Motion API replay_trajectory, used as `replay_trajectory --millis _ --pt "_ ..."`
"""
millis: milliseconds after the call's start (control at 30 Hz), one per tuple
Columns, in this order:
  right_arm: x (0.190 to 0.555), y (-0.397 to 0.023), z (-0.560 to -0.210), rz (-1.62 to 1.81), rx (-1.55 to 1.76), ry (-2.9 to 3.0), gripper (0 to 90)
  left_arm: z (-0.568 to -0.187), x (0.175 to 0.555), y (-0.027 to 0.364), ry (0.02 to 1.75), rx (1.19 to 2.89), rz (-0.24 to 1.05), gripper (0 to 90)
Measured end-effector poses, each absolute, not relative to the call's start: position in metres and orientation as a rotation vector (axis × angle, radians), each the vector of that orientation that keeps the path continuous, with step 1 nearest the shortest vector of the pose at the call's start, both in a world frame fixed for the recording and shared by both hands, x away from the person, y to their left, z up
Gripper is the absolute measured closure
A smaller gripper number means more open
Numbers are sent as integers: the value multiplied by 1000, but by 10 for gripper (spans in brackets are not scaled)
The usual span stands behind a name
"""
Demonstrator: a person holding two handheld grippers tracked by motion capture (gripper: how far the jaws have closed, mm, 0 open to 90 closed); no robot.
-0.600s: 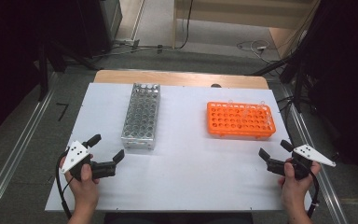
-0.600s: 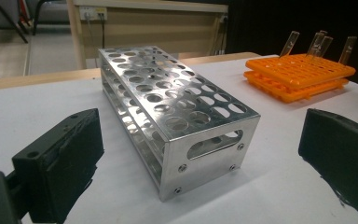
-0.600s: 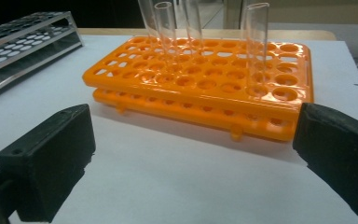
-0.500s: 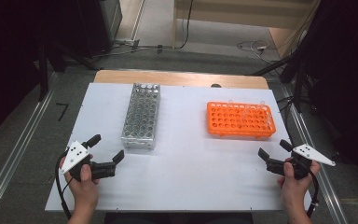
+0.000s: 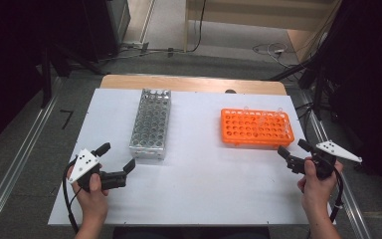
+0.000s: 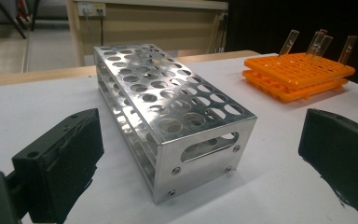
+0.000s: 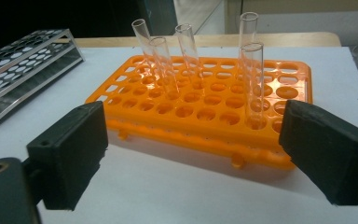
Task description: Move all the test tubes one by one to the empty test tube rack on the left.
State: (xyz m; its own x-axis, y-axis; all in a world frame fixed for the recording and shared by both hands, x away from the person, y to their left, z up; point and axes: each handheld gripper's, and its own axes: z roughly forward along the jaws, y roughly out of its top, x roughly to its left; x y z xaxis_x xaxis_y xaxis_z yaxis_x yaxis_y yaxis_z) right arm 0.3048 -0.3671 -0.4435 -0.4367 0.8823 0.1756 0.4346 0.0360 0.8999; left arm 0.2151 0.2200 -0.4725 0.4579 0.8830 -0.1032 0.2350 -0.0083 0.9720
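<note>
You are facing thin glass tubes [image 7: 252, 79] in the orange rack [image 7: 205, 109], fragile and slippery. Your right gripper [image 5: 294, 152] and left gripper [image 5: 115, 157] are gaping empty; pinch one mid-stem, gently.

Counts: 2 tube racks on the table [image 5: 199, 199]: 1 metal rack [image 5: 151, 124], 1 orange rack [image 5: 256, 128]. Clear test tubes [image 7: 254, 84]: 5, all standing in the orange rack; the metal rack's holes look unfilled. Grippers: 2, i.e. 1 left gripper [image 5: 115, 160] + 1 right gripper [image 5: 293, 148]. Hands: 2, 1 per gripper.
</note>
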Motion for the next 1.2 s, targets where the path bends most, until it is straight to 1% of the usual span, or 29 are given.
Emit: replay_trajectory --millis 67,300,467,567,633,733,867,1200 --pt "310 -367 -443 1365 1331 1906 76 -473 215 219 1020 1528 685 0" --pt "333 -366 -444 1286 1384 1911 203 -473 213 221 1026 1531 691 0" --pt "352 -363 -451 1202 1431 1923 345 -473 213 222 1034 1524 692 0" --pt "360 -362 -457 1175 1461 1915 387 -473 213 221 1031 1526 690 0" --pt "364 -362 -460 1158 1474 1908 455 -473 213 221 1031 1527 690 0" --pt "371 -364 -466 1142 1490 1910 513 -473 214 220 1030 1535 687 0" --pt "375 -364 -470 1141 1490 1899 581 -474 215 218 1028 1535 682 0" --pt "378 -359 -475 1103 1428 1868 707 -474 215 215 1023 1545 675 0"
